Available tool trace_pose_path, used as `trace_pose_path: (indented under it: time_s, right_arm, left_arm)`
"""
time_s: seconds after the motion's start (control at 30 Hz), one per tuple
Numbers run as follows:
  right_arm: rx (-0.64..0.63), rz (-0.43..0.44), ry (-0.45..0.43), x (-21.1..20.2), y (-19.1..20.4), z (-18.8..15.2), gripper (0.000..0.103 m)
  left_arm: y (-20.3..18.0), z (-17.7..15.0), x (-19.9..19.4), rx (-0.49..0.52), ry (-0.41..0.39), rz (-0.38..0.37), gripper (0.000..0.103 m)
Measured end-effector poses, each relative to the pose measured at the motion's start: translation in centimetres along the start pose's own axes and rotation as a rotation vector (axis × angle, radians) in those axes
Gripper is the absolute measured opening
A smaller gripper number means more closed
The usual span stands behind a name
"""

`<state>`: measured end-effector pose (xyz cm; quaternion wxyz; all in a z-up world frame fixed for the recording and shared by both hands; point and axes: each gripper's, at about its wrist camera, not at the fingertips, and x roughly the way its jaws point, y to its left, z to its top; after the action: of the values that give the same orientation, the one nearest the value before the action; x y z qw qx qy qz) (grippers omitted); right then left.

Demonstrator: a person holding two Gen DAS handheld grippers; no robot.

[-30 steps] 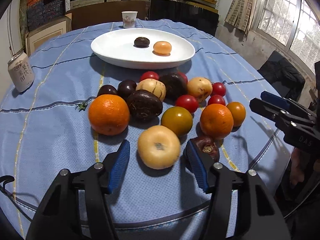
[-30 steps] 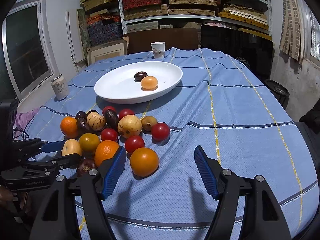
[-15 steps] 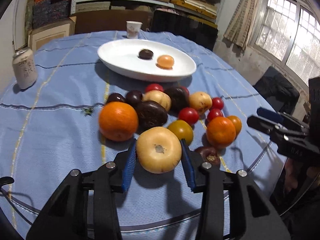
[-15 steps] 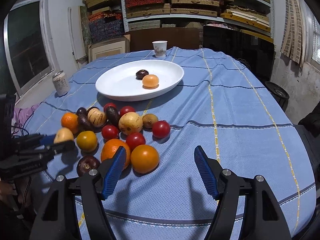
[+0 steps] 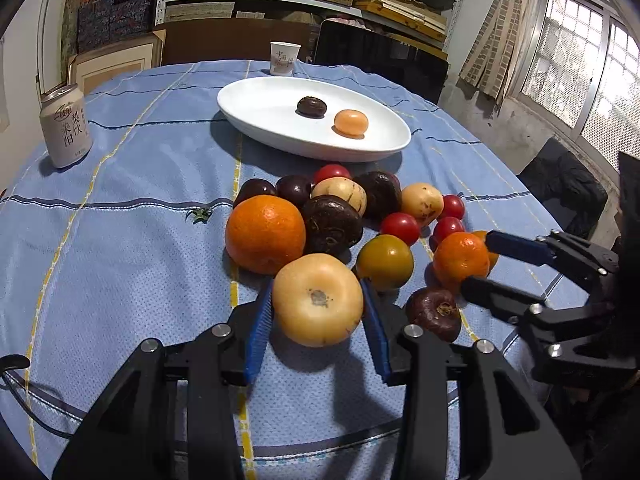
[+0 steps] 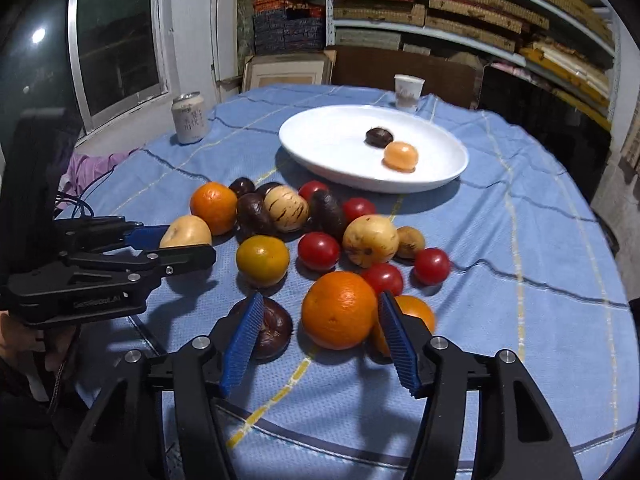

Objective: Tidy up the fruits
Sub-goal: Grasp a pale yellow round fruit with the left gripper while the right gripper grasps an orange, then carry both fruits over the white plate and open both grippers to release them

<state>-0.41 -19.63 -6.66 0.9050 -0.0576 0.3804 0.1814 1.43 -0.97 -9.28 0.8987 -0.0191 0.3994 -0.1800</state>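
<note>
A lived-in storeroom or back room of a home. Beyond the jaws, behind the desk's blue checked cloth (image 5: 120, 248), metal shelves (image 6: 460, 28) hold stacked flat boxes and bundles. Framed boards (image 5: 116, 64) lean against the wall. To the right of the jaws, a barred window (image 5: 580, 80) with a bunched curtain (image 5: 496, 36).

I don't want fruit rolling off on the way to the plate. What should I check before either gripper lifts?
1. Left gripper pads on the yellow fruit: ok.
2. Right gripper jaws, just closing, around the orange: left pad apart, not ok.
3. Brown fruit clear of right gripper: cannot tell.
4. Room on plate: ok.
5. Grippers apart from each other: ok.
</note>
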Motion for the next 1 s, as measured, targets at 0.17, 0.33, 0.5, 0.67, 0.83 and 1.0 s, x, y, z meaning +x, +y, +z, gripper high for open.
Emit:
trace_pose_path:
  time_s: [0.17,0.33,0.5,0.67,0.83,1.0]
  right_arm:
    - [-0.059,-0.082,-0.010,0.6,0.8,-0.2,0.045]
    - [-0.062,-0.099,-0.025,0.2,0.4,-0.5,0.041]
    - [-0.018,-0.078,-0.027,-0.2,-0.4,-0.6,0.041]
    - [0.039,-0.041,-0.065,-1.6,-1.6,0.1,0.041]
    - [0.091,-0.007,-0.104,-3.1,-3.6,1.8,0.041]
    - [0.114,-0.032,-0.139,-3.7,-5.6,4.3,0.041]
  left_arm:
    - [-0.2,-0.1,0.1,0.007,0.003,0.001,0.041]
    - [-0.2,0.0,0.2,0.004,0.004,-0.001,0.041]
    - [-0.1,0.0,0.1,0.003,0.001,-0.001,0.041]
    - [0.0,0.0,-0.2,-0.002,-0.012,0.005,0.041]
    - [-0.1,1.5,-1.5,0.003,-0.028,0.007,0.041]
    - [0.5,4.9,-2.7,-0.010,-0.069,0.008,0.041]
